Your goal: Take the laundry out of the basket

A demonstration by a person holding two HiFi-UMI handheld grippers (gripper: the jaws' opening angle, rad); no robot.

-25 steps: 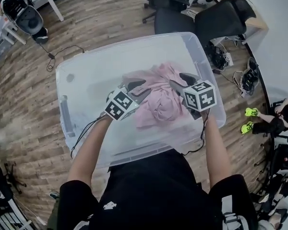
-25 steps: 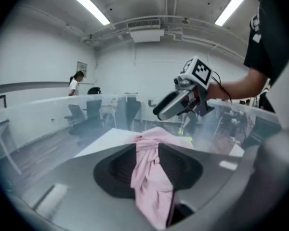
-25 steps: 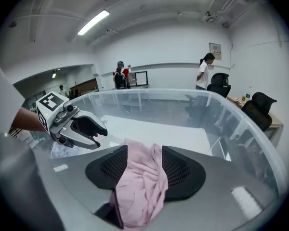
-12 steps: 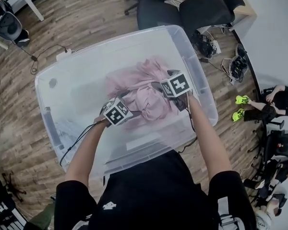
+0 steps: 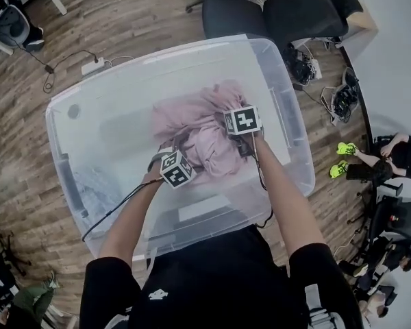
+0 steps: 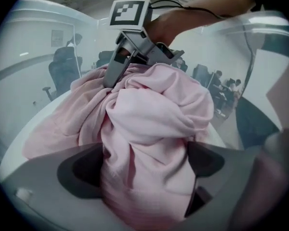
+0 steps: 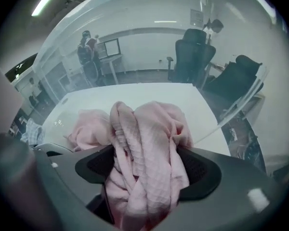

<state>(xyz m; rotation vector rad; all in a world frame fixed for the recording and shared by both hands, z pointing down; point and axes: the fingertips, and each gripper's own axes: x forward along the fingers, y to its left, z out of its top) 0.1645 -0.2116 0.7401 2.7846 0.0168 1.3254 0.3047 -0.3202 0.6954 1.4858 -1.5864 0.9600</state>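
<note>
A bundle of pink laundry [image 5: 198, 125] lies in a big clear plastic basket [image 5: 157, 50] on the floor. Both hands reach down into it. My left gripper [image 6: 144, 162], marked by its cube [image 5: 177, 168], sits at the bundle's near side; its jaws have just been opening and stand wide, with a thick fold of pink cloth [image 6: 149, 129] between them. My right gripper [image 7: 144, 165], under its cube [image 5: 242, 120], is dug into the bundle's right side; its jaws have also just been opening and straddle a twisted fold [image 7: 144, 134]. The left gripper view shows the right gripper [image 6: 130, 57] pressed into the cloth.
The basket's walls [image 5: 288, 122] rise around both grippers. Black office chairs [image 5: 294, 12] stand just beyond its far side. A power strip with cable [image 5: 92, 66] lies on the wood floor at the far left. A seated person's green shoes [image 5: 342, 160] show at the right.
Both grippers have dropped from above the pink bundle down into it. Their jaws now stand wider, each with pink cloth between the fingers.
</note>
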